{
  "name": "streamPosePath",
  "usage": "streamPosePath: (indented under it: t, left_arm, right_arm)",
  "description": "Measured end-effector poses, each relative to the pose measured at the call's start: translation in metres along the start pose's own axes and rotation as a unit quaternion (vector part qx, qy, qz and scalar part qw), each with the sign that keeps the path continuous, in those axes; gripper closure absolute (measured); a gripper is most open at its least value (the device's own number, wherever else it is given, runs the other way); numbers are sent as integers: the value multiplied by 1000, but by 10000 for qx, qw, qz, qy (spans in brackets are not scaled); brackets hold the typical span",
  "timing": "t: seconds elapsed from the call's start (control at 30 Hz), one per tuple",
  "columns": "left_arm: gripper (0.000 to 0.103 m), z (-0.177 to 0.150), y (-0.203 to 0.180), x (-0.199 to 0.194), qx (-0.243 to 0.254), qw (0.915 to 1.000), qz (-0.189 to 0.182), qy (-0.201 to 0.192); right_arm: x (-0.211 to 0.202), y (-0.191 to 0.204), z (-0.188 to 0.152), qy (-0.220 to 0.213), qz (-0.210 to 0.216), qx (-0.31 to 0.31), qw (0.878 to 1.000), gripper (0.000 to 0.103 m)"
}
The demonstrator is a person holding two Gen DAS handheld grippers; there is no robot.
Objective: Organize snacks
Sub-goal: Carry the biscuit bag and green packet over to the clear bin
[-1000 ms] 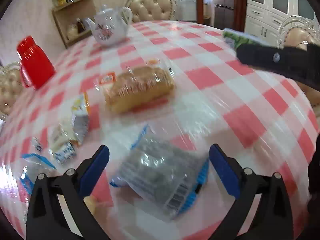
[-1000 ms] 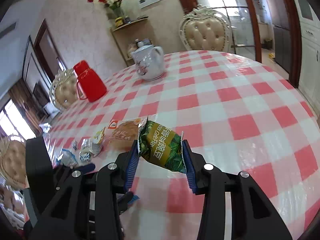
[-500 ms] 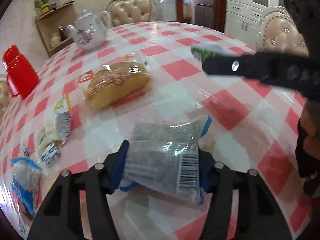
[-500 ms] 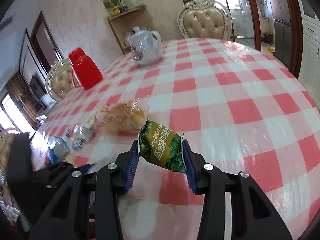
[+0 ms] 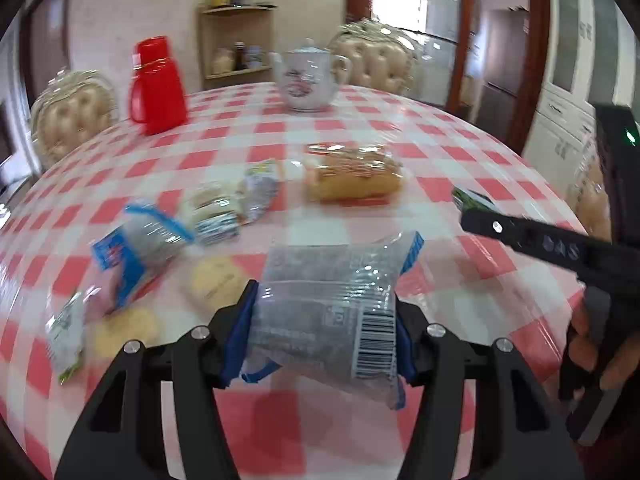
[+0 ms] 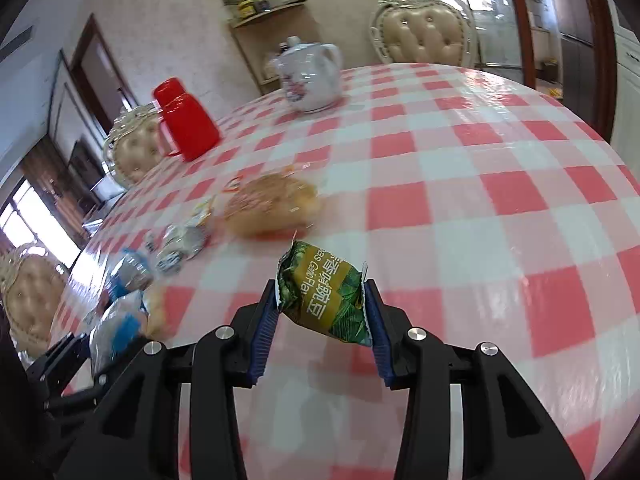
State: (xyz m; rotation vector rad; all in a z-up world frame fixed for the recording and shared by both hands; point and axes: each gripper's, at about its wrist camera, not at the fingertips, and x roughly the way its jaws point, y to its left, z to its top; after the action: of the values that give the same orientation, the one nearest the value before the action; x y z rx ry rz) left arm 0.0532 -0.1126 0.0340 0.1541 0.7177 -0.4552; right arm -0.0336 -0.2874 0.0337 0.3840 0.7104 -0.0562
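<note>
A round table (image 5: 440, 128) covered by a red-and-white checked cloth is shown. Toward its far side, a red lidded jug (image 5: 157, 87) and a white flowered teapot (image 5: 307, 79) are set well apart. Nearer the middle, a wrapped bread loaf (image 5: 354, 176) is laid flat. To its left, small foil-wrapped packets (image 5: 240, 200), a blue-and-clear packet (image 5: 138, 240) and pale round biscuits (image 5: 210, 280) are scattered close together, blurred.

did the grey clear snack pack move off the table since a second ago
Yes. The grey snack pack lay on the checked tablecloth between open jaws; now the left gripper grips it, lifted clear.
</note>
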Motion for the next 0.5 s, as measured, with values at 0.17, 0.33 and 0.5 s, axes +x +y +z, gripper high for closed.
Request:
streamPosePath:
  t: [0.17, 0.33, 0.5]
  left_arm:
    - [44, -14, 22, -25, -666, 9974, 214, -164]
    - [44, -32, 33, -47, -1103, 9918, 572, -306]
    - [44, -48, 43, -65, -1401, 9856, 839, -432]
  right_arm:
    - [-11, 22, -22, 130, 437, -78, 9989, 61]
    - [-22, 53, -36, 165, 653, -388, 9970, 61]
    - [-29, 87, -58, 237, 671, -904, 9934, 61]
